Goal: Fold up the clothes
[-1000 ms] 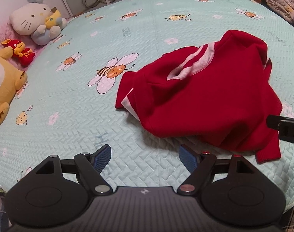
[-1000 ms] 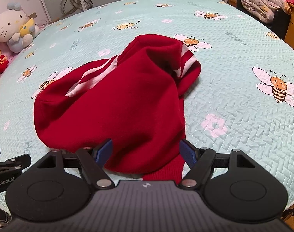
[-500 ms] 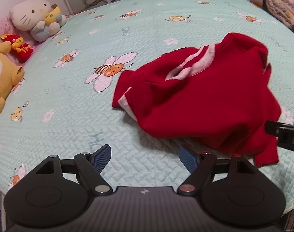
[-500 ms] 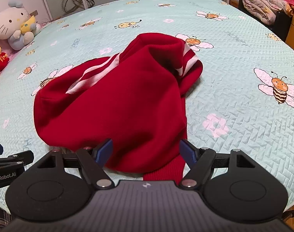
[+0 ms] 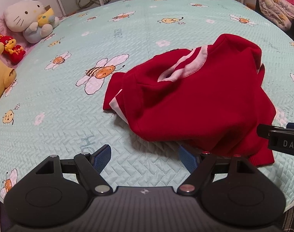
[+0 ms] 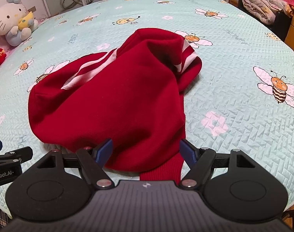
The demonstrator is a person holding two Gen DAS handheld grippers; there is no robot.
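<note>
One red sweater lies crumpled near the bed's front edge, its long axis running left to right. The right gripper, fingers spread and empty, straddles the near hem; the left gripper, also spread and empty, sits left of it. Only the right view shows the ribbed cuff between the fingers.

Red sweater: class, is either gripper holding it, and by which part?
Neither. The left gripper and right gripper are open; the red sweater lies loose.
</note>
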